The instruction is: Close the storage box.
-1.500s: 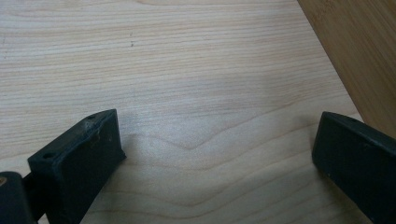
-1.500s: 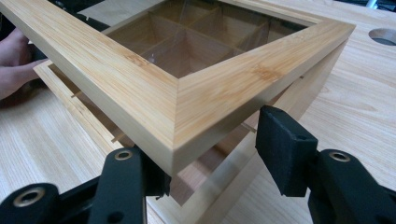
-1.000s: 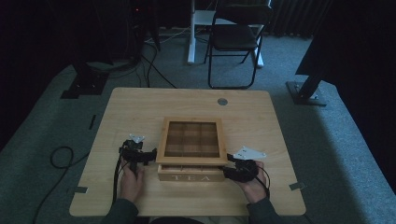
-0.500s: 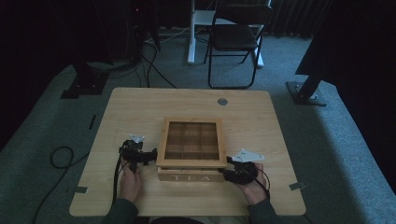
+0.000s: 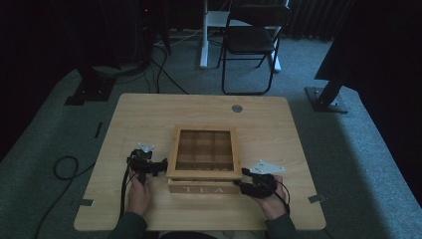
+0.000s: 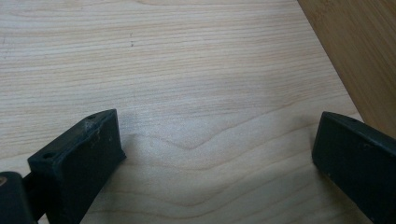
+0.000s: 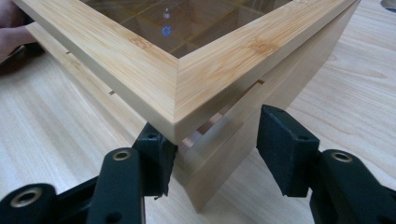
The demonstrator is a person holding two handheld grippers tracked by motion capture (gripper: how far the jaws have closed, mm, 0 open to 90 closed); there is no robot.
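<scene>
Right gripper view: my right gripper (image 7: 217,154) has just been opening, jaws straddling the tea box (image 7: 243,116) corner beneath its raised lid (image 7: 154,70); left gripper (image 6: 215,158) open, idle.

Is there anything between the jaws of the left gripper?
No: in the left gripper view only the bare table lies between the left gripper's jaws, and the tea box stands off to one side.

L tool (image 5: 160,166) jaws wide, R tool (image 5: 243,179) jaws just been opening
</scene>
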